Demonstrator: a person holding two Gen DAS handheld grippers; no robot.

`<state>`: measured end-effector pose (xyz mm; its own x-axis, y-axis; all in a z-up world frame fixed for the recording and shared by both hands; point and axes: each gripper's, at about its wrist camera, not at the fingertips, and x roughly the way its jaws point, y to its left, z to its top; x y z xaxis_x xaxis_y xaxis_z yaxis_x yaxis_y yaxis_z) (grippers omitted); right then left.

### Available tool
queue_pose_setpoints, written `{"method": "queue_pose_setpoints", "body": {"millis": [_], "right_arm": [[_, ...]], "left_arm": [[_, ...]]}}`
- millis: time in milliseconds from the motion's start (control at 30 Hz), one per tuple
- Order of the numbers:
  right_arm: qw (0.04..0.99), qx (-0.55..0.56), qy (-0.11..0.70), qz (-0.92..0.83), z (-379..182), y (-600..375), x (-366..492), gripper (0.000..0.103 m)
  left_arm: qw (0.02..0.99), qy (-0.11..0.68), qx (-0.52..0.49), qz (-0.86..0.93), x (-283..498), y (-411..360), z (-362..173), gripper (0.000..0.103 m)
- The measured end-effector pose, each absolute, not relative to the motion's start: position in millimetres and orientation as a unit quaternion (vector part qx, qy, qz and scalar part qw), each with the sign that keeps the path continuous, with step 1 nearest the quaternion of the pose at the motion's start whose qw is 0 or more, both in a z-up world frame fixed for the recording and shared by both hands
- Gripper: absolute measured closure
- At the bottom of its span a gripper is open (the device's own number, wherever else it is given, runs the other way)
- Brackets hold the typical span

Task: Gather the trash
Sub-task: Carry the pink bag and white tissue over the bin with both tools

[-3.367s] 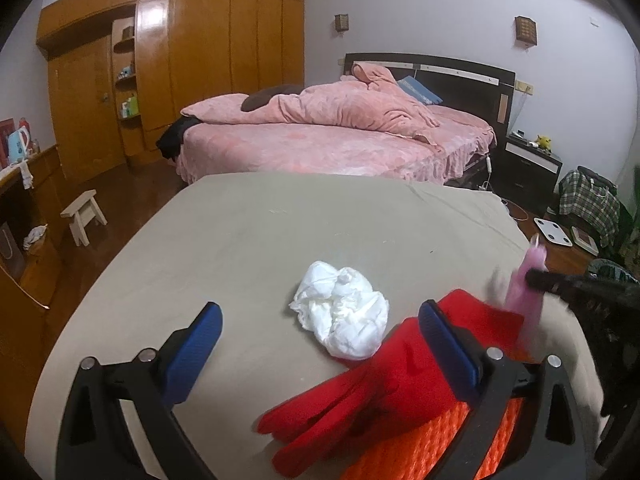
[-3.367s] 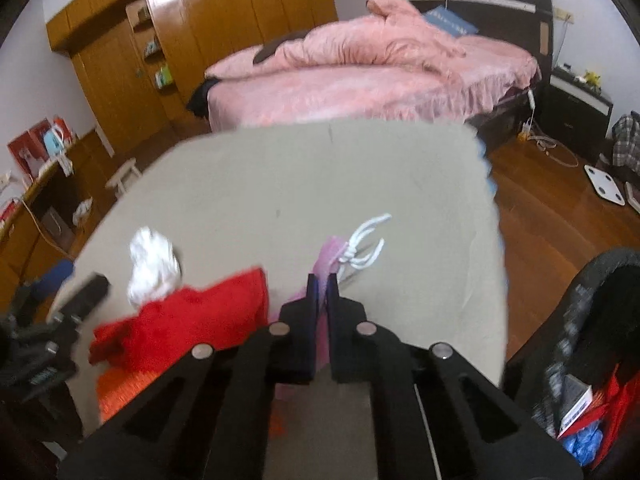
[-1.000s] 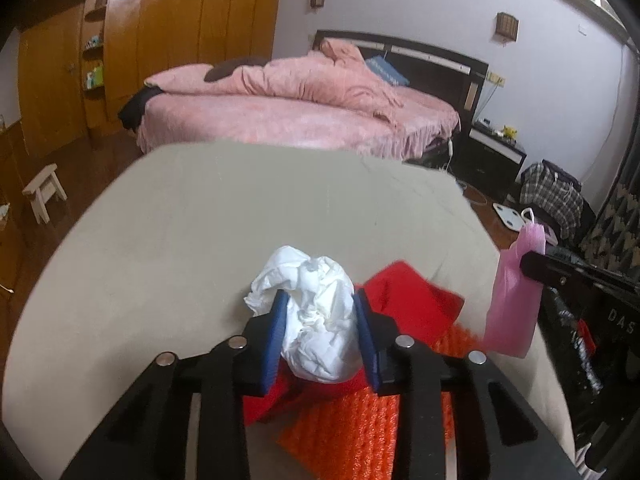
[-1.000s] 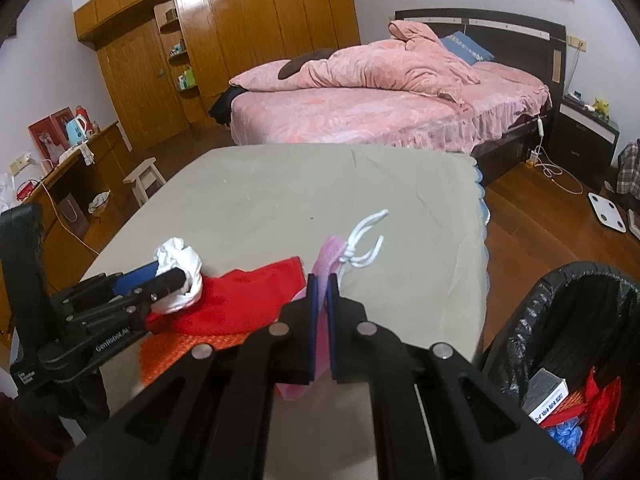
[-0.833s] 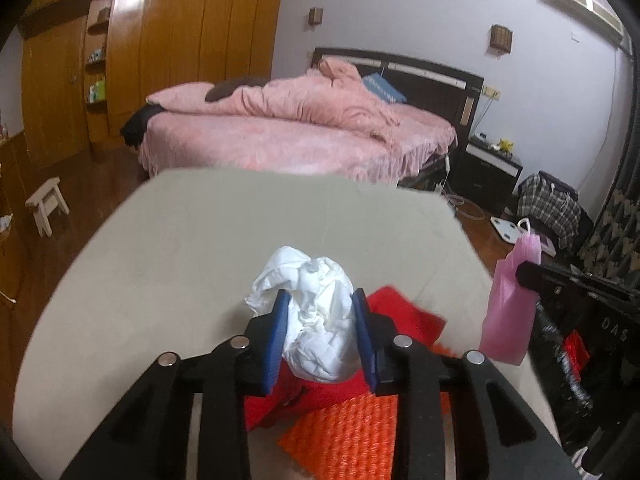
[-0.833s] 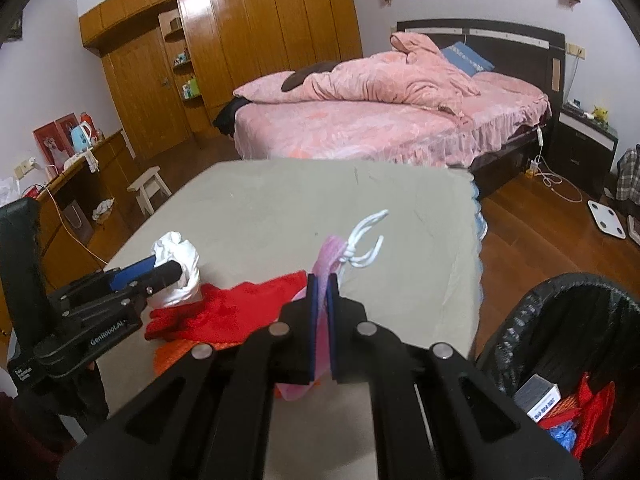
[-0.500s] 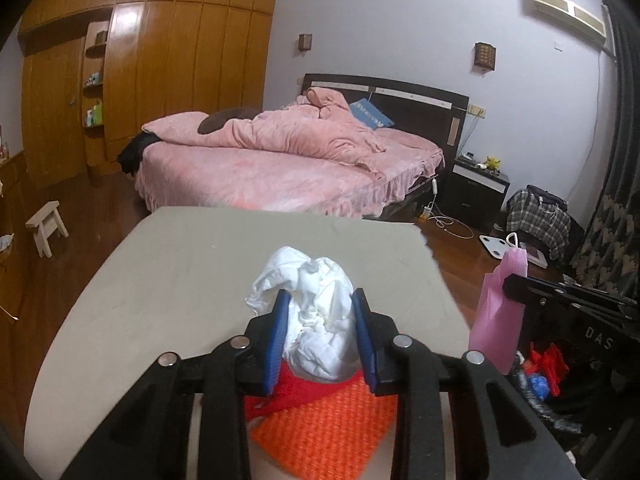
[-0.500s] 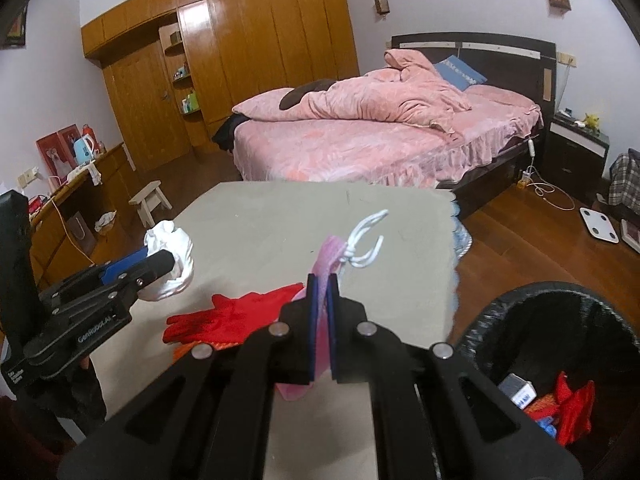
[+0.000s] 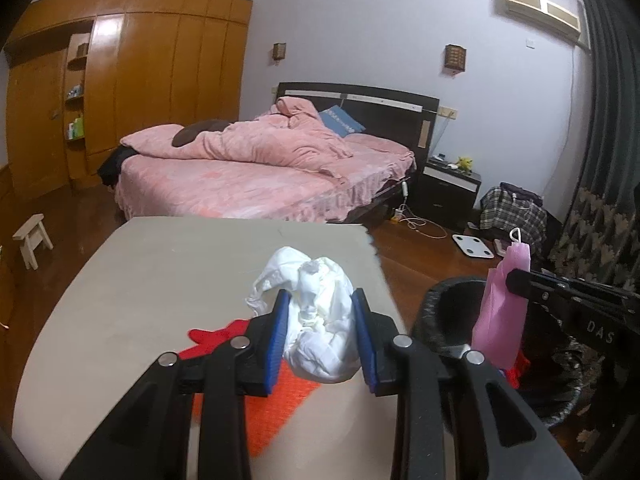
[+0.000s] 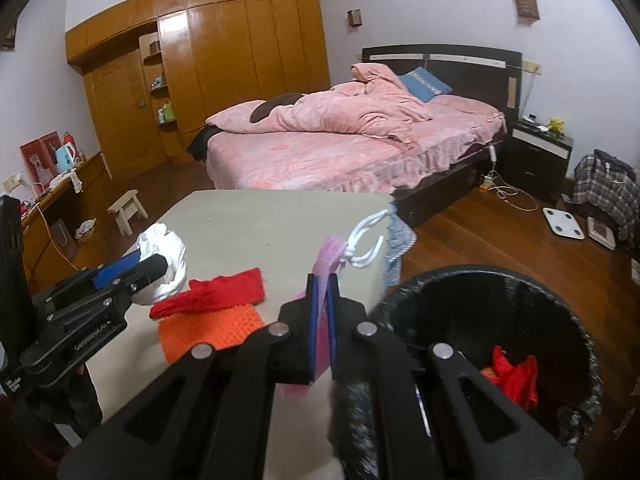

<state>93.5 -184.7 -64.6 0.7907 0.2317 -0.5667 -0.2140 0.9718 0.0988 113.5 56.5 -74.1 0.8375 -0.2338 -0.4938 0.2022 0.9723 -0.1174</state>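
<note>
While the left gripper [image 9: 320, 334] clamps the soft, light wad [image 9: 316, 316] above the tabletop's [image 9: 160, 272] right edge, the right gripper [image 10: 322, 320], pinched on the limp pouch [image 10: 326, 258], hangs by the bin [image 10: 472, 292]; both look best gripped mid-bulk.

Counted: two grippers, left [image 9: 320, 332] and right [image 10: 322, 312]; one white wad [image 9: 320, 320]; one pink bag [image 10: 320, 264]; one red glove [image 10: 216, 292], possibly a pair; one bin [image 10: 500, 276].

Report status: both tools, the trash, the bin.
Left tool shut on white wad. Right tool shut on pink bag. Black bin open, nothing blocking.
</note>
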Motion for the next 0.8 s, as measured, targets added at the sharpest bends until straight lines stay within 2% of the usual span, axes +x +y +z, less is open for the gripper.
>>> {"method": "queue_pose_setpoints", "body": {"millis": [800], "right_arm": [[0.951,0.033,0.307,-0.005,-76,-300,37,0.099]], "left_arm": [[0.939,0.263,0.006,-0.222,85,-73,-82,0.071]]}}
